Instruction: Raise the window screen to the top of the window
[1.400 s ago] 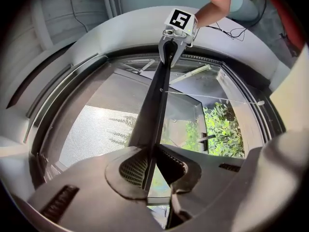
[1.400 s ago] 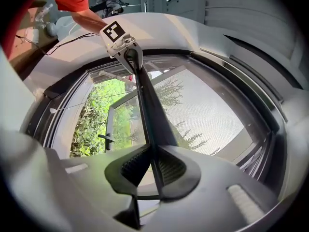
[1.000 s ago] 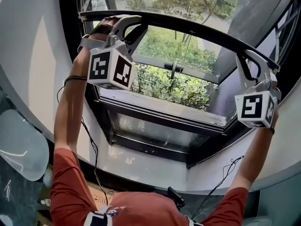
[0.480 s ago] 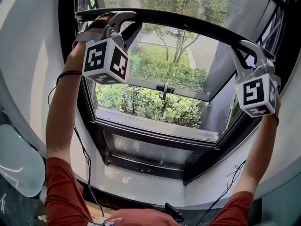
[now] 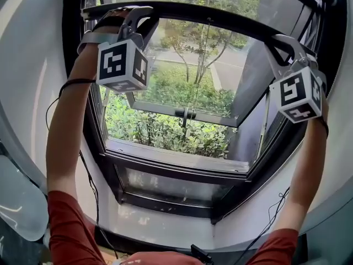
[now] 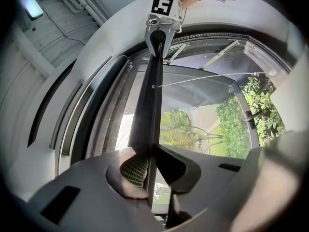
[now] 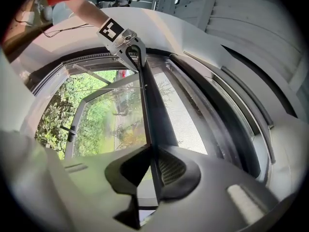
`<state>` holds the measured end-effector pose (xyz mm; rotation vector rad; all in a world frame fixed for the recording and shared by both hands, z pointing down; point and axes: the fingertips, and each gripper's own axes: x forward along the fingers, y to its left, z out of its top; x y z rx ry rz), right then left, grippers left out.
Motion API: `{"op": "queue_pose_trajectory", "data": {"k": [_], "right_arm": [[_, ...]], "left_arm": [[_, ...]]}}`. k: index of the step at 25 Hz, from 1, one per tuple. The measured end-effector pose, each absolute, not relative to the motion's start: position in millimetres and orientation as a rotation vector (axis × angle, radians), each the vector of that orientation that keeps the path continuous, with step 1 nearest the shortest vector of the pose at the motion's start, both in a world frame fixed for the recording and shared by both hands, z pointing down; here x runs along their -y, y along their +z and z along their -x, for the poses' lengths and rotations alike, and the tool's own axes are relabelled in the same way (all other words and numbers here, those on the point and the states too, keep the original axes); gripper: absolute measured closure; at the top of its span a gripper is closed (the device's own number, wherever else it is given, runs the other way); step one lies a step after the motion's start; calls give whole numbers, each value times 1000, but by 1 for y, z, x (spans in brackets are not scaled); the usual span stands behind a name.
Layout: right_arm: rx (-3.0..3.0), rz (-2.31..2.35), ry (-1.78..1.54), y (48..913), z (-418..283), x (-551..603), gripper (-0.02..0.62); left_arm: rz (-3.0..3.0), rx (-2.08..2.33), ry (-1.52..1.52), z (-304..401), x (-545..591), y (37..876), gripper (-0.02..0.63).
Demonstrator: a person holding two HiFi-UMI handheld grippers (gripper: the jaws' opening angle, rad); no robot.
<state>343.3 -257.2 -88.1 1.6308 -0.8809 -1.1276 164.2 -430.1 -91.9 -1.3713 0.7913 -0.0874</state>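
Note:
The window screen's black bottom bar [image 5: 209, 19] runs across the upper part of the window in the head view. My left gripper [image 5: 141, 16] is shut on the bar's left end, and my right gripper [image 5: 282, 44] is shut on its right end. In the left gripper view the bar [image 6: 149, 105] passes edge-on between the pads of the left gripper [image 6: 150, 151] and runs to the right gripper [image 6: 158, 50]. The right gripper view shows the same bar [image 7: 152, 115] pinched by the right gripper [image 7: 152, 153]. The screen mesh [image 7: 182, 116] stretches from the bar toward the top of the frame.
Below the bar an open glass casement with a handle [image 5: 185, 114] stands over bushes and a path outside. The dark window frame [image 5: 165, 173] and white sill [image 5: 165, 225] lie beneath. A black cable [image 5: 88, 175] hangs along the left arm. White curved walls flank the window.
Both grippers have gone up together with the bar held between them. More of the uncovered window shows below the bar.

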Motion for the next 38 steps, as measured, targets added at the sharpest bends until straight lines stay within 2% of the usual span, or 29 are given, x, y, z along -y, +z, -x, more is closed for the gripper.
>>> {"op": "queue_pose_trajectory", "data": {"k": [11, 38], "right_arm": [[662, -1613, -1201, -134, -344, 257, 565], [456, -1667, -1147, -254, -347, 262, 565]], "left_arm": [[1310, -878, -74, -165, 430, -139, 555], [1256, -1023, -90, -163, 428, -263, 558]]}}
